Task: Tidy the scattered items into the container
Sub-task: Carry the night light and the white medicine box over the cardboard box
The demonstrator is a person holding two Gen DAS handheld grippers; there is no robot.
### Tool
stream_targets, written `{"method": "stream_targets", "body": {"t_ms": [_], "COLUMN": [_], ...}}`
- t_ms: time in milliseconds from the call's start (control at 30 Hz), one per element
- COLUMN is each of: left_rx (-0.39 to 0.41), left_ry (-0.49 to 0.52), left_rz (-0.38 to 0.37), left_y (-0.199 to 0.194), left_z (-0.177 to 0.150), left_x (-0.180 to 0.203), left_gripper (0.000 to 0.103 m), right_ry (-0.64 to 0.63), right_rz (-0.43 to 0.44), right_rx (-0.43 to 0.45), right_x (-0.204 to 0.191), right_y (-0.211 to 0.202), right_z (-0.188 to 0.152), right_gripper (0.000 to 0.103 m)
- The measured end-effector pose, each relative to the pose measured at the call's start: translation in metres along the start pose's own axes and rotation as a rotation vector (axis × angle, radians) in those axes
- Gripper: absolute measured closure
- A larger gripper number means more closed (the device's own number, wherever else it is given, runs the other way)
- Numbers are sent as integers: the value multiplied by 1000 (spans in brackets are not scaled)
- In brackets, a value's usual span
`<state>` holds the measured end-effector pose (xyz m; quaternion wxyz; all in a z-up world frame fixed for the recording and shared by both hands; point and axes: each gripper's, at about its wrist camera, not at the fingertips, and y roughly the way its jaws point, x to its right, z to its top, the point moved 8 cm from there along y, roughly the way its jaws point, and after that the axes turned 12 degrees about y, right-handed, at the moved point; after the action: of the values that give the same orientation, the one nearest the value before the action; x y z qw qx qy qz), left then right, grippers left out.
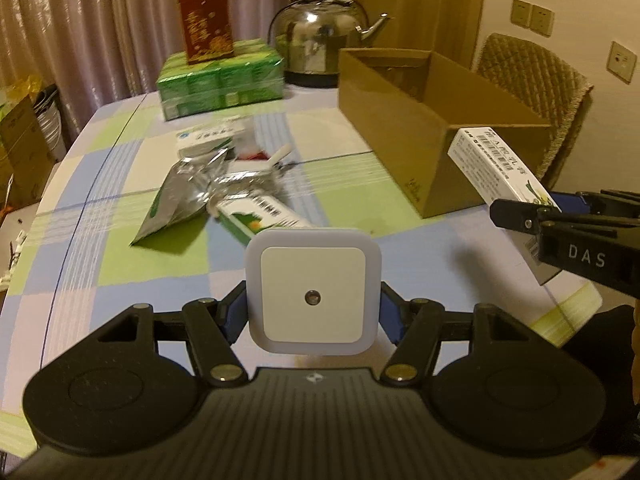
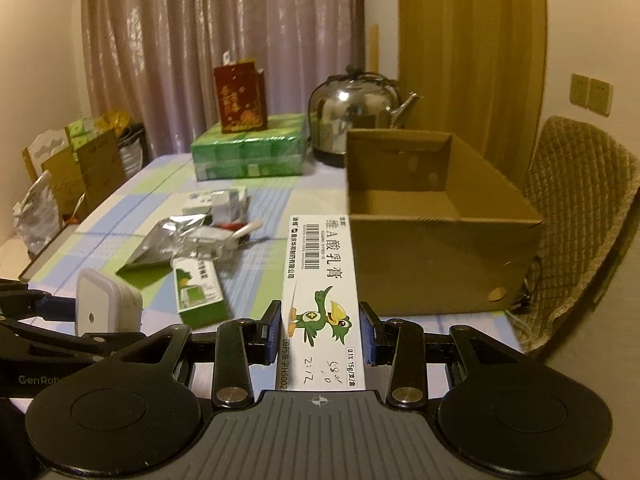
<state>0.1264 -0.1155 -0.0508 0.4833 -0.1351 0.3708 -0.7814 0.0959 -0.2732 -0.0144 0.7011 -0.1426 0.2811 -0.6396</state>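
Left gripper (image 1: 314, 312): jaws closed on a square white night light (image 1: 313, 292), flat face toward the camera, held clear of the tablecloth (image 1: 120, 272).

Right gripper (image 2: 320, 336): jaws narrow, clamped on the sides of a long white ointment carton (image 2: 320, 292). The carton's long axis runs straight out along the fingers, its far end pointing toward the near left corner of the cardboard box (image 2: 440, 264).

The box stands open-topped just beyond and to the right of both held items. Judgement: the right hand is nearer to it; the carton needs to go forward and right over the near wall, then down. The night light has farther to travel, across to the right.

Still loose on the cloth, left of the box: a green-and-white carton (image 1: 260, 220), a crumpled foil pouch (image 1: 188, 196) and a few small packets behind them.

Far end: wrapped green packs (image 1: 220, 80), a red tin (image 1: 206, 24) and a steel kettle (image 1: 320, 36), apparently not part of the clutter.
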Motion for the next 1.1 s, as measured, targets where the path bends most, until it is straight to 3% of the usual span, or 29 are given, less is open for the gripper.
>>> {"method": "stream_targets", "body": {"t_ms": [233,533,767,1100], "left_rx": [33,104,153,181], "left_ry": [35,105,126,152], "left_rz": [-38,-103,-144,-187], "left_y": [3,16,36,93], "left_z": [31,96,151,214], "left_x": [18,53,72,84], "left_gripper": [43,43,43,43], "right_ry": [10,18,23,65], "right_rz": [-25,-71,-96,-101], "right_rx": [49,120,144,129], "right_x": [21,57,87,126], "right_y": [-11,-9,14,65], "right_z": [25,80,123,158], "right_gripper": [68,68,67,67]}}
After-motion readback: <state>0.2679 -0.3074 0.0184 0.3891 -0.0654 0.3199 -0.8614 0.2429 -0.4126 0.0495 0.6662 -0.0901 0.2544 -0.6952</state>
